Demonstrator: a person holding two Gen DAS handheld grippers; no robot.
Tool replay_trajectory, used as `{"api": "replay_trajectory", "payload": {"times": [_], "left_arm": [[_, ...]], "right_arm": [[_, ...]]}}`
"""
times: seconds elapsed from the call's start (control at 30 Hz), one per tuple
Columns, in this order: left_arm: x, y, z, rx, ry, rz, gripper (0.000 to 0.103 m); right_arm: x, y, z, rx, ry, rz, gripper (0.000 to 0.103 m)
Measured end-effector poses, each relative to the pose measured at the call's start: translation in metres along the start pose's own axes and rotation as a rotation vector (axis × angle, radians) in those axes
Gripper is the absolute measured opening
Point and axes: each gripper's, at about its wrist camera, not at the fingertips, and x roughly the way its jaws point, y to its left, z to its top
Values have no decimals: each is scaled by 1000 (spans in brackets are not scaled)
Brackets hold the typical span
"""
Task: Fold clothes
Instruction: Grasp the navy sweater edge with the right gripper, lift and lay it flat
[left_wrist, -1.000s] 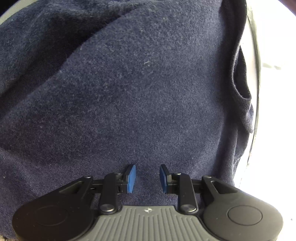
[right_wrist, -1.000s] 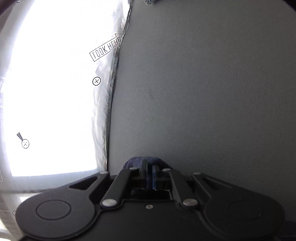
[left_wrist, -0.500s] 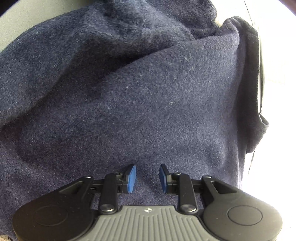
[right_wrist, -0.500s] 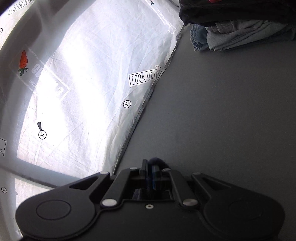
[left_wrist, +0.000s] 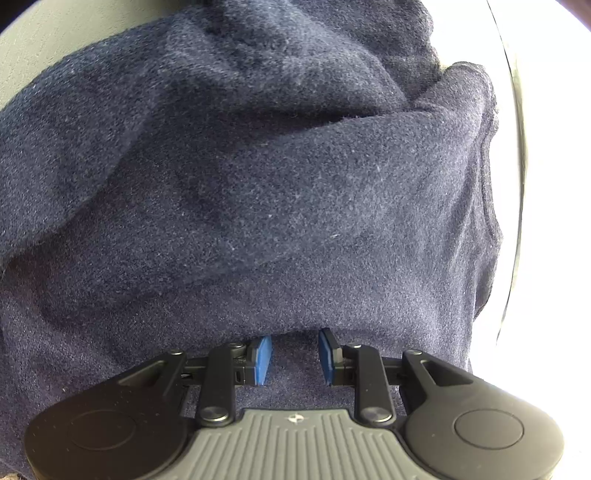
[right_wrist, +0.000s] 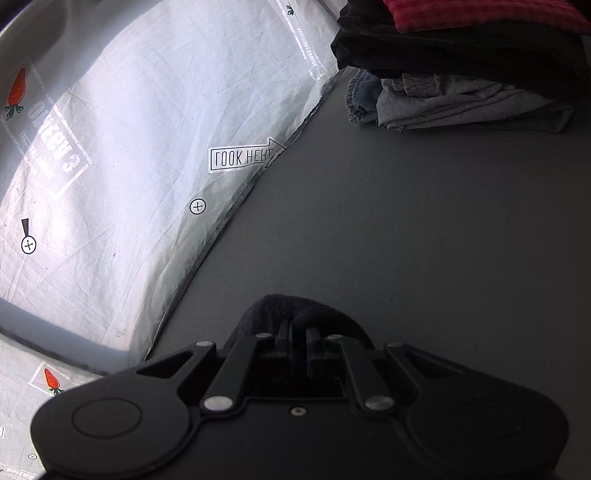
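Up close, the left gripper (left_wrist: 294, 356) hangs over a navy fleece garment (left_wrist: 258, 192) that fills its view in thick folds; its blue pads (left_wrist: 263, 360) stand narrowly apart with fabric lying below the gap, no grip visible. The right gripper (right_wrist: 295, 338) has a bunch of the same navy cloth between its jaws, which are opening slightly. On the grey desk (right_wrist: 388, 240), a stack of folded clothes (right_wrist: 461, 66) sits at the far edge, beside a white printed sheet (right_wrist: 147, 129).
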Motion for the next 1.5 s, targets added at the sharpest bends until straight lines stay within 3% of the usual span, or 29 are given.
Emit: {"api": "replay_trajectory", "payload": {"times": [0.27,0.4,0.47,0.67,0.77,0.9,1.03,1.27,1.3,1.4,1.43,1.5], "left_arm": [[-13,-19,-19,237,-103,119,30],[-30,-13,-41,493,-194,238,30],[-32,-20,-56,616,-250,291,30],[8,-54,-84,870,-394,357,30],[22,-53,-78,865,-393,368,30],[24,-38,-67,851,-407,464,30],[30,-34,-59,811,-378,505,31],[41,-42,-73,903,-424,594,40],[41,-42,-73,901,-424,592,40],[36,-37,-66,866,-408,567,44],[33,-36,-63,851,-401,554,46],[29,-35,-59,837,-391,532,47]], "right_arm": [[-7,-17,-13,-198,-18,-43,28],[-11,-21,-26,-350,-38,-82,35],[-11,-32,-33,-360,-9,-80,35],[-6,-56,-59,-399,76,-63,35],[6,-57,-70,-415,100,-52,35],[21,-46,-83,-479,88,-46,38],[24,-39,-90,-524,85,-50,45],[21,-32,-107,-679,60,-105,48],[20,-32,-109,-703,62,-100,44],[21,-27,-111,-735,81,-73,15],[22,-25,-111,-738,83,-73,10],[24,-21,-111,-740,79,-78,8]]}}
